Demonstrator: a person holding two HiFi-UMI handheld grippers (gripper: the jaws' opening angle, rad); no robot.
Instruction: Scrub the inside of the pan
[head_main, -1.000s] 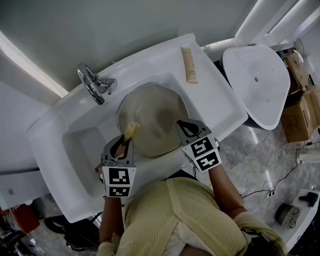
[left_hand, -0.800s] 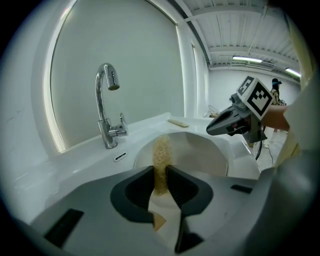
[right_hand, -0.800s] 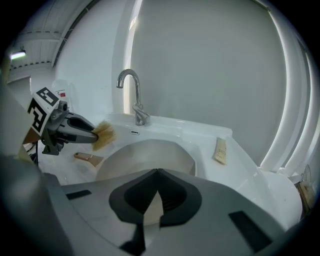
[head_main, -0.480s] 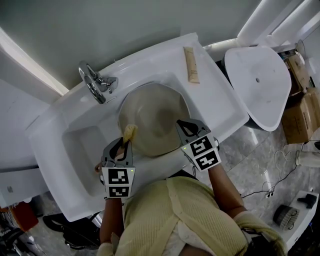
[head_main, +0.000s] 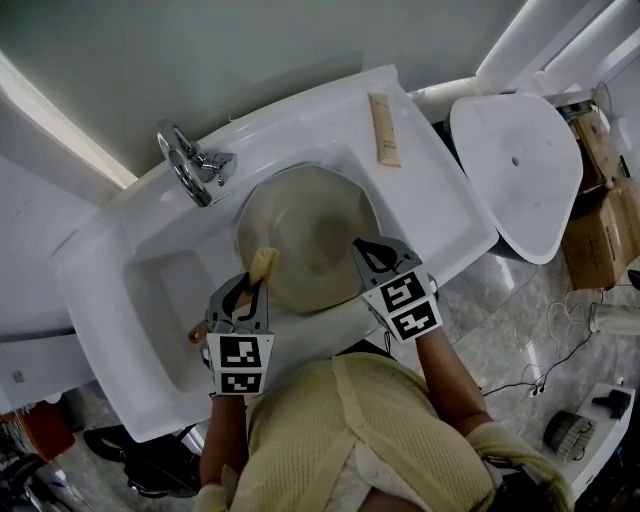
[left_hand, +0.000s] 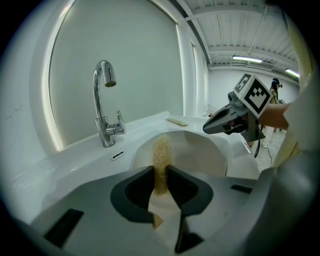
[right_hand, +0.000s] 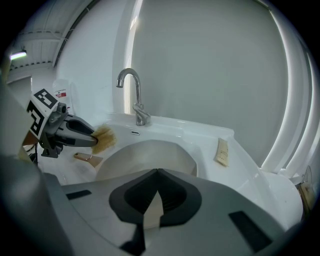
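Your left hand-held gripper (head_main: 247, 290) is clamped on a brush (left_hand: 161, 155). Its own view shows the straw-coloured bristles poking out past the closed jaws toward the pan (head_main: 305, 235); the head view flattens that into a yellow tuft at the pan's 7 o'clock rim. Can't tell if the bristles touch.

Your right hand-held gripper (head_main: 368, 252) is at the pan's 5 o'clock rim. Its view shows the jaws pressed together, tips meeting; can't tell if the rim is pinched between them.

The right gripper view gives the clearest look at a wooden piece (right_hand: 87, 157) on the sink ledge just under the left gripper. Can't tell if it belongs to the brush.

The pan sits in the bowl of the white sink (head_main: 430, 215), nearly filling it. Both grippers stand over its near edge, and the far side is in plain view.

The faucet (head_main: 185, 165) is at the pan's 10 o'clock. A tan tube (head_main: 382, 130) lies flat on the ledge at 1 o'clock, apart from the pan.

The head view alone shows a second white basin (head_main: 515, 165) at 3 o'clock, beside the sink, and cardboard boxes (head_main: 600, 225) past it.
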